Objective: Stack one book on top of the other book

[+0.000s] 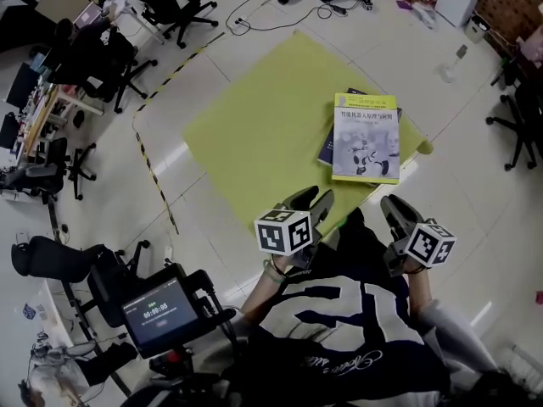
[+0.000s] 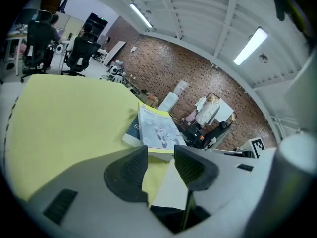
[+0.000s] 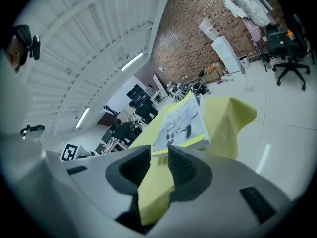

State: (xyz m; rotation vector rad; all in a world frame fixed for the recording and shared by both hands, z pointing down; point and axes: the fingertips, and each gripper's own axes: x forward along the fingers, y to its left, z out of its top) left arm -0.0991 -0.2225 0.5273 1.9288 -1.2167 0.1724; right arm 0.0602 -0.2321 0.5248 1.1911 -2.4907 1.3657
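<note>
A book with a yellow-green and white cover (image 1: pixel 366 138) lies on top of a dark blue book (image 1: pixel 327 148), whose edge sticks out at its left. Both rest near the right end of the yellow-green table (image 1: pixel 254 125). My left gripper (image 1: pixel 316 200) is back from the table's near edge, close to the person's body, open and empty. My right gripper (image 1: pixel 397 209) is beside it on the right, also open with only a narrow gap and nothing in it. The left gripper view shows the top book (image 2: pixel 157 130) over the blue book (image 2: pixel 130 131) past the left gripper (image 2: pixel 161 155). The right gripper view has the top book (image 3: pixel 181 123) beyond the right gripper (image 3: pixel 159 155).
Office chairs (image 1: pixel 174 2) and desks stand at the far left, another chair (image 1: pixel 517 117) at the right. Cables (image 1: pixel 280 11) lie on the floor behind the table. Black-and-yellow tape (image 1: pixel 157 176) runs along the table's left. A stand with a timer screen (image 1: pixel 161 312) is at lower left.
</note>
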